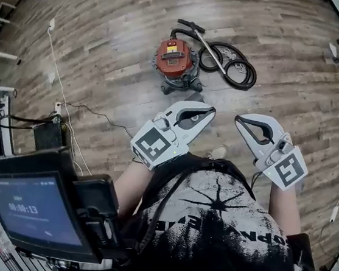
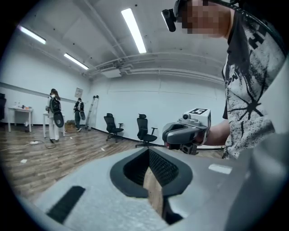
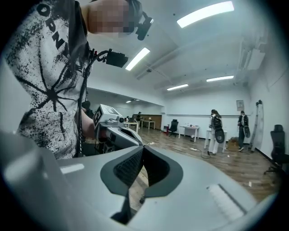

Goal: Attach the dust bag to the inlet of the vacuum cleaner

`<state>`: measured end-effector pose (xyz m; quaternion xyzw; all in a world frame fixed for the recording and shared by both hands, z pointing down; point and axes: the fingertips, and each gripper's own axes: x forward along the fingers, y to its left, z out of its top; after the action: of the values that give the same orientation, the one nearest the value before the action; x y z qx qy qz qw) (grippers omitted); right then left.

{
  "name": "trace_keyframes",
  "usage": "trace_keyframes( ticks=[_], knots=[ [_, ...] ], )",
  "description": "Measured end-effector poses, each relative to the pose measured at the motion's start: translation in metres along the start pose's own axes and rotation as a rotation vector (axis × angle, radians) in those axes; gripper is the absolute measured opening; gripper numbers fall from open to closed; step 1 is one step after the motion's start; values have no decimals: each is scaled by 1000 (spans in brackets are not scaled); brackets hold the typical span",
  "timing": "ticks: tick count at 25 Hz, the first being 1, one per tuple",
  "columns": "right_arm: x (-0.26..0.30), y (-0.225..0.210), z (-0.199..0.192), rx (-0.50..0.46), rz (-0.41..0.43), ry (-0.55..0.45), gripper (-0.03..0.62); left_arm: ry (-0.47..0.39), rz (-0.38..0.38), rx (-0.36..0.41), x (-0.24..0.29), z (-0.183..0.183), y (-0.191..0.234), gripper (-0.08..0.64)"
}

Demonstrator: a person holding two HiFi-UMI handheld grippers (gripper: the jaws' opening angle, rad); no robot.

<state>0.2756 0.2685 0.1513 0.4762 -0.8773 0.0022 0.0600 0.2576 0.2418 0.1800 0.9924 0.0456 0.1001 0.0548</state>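
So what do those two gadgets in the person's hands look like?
Both the left gripper and the right gripper are pale grey plastic shells tapering to jaws lined with black textured pads. Each carries a white cube printed with black square markers. The person wears a black T-shirt with a white splatter print.

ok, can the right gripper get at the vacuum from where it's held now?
Probably not yet. The right gripper is held shut up by the chest, aimed sideways at the left gripper; the vacuum cleaner sits on the floor well ahead. Nothing stands between, though.
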Motion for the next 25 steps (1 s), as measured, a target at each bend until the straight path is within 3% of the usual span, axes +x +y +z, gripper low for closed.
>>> trace_keyframes(
  ticks=[5,8,13,16,19,25],
  knots=[
    [48,6,-7,-49,165,11,5,-16,180,-47,-44,-20,26,2],
    [68,30,-7,-47,198,-10,5,-27,205,-28,-69,-31,24,2],
    [105,81,-11,-48,222,25,5,-47,238,-67,-124,-51,31,2],
    [136,74,-9,-30,222,40,5,-16,236,-75,-139,-58,62,2],
    [139,72,-16,-31,254,68,5,-23,258,-86,-143,-60,66,2],
    [155,34,-28,-40,401,71,5,-10,385,-137,-119,-61,90,2]
  ],
)
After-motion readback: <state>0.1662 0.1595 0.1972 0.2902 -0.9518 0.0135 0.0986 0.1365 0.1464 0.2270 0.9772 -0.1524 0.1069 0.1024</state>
